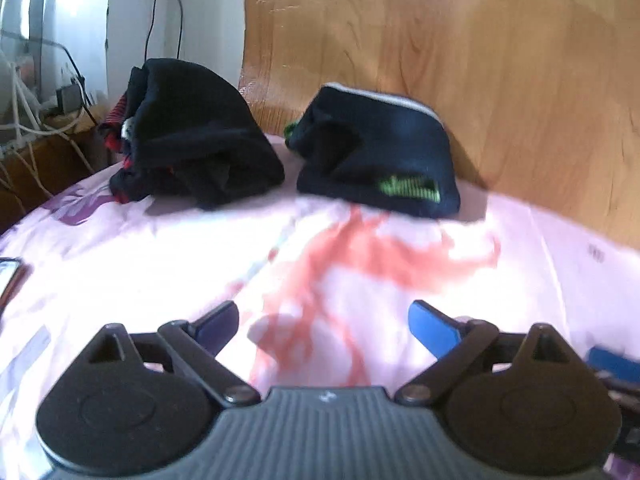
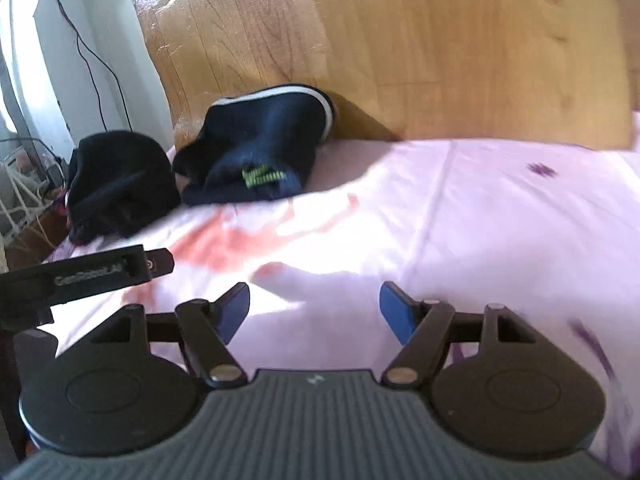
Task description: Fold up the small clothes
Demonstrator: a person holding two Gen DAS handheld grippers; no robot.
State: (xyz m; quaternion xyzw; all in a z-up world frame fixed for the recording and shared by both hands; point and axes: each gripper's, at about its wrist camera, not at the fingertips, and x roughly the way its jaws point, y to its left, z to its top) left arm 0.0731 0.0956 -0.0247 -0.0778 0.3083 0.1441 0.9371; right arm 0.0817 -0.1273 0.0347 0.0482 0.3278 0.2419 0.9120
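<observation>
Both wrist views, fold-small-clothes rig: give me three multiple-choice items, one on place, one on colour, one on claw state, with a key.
1. Where does the navy garment with the green logo lie?
A. against the wooden headboard
B. between the claw fingers
C. on the floor

2. What colour is the trim along that garment's top edge?
A. red
B. white
C. yellow

3. How do the left claw and the right claw stand?
A. both shut on cloth
B. one open, one shut
C. both open, holding nothing

Key: 1 A, it rests on the pink sheet at the headboard, right of the black garment pile. 2 B, a white band edges it. 3 C, only sheet shows between the blue fingers.
</observation>
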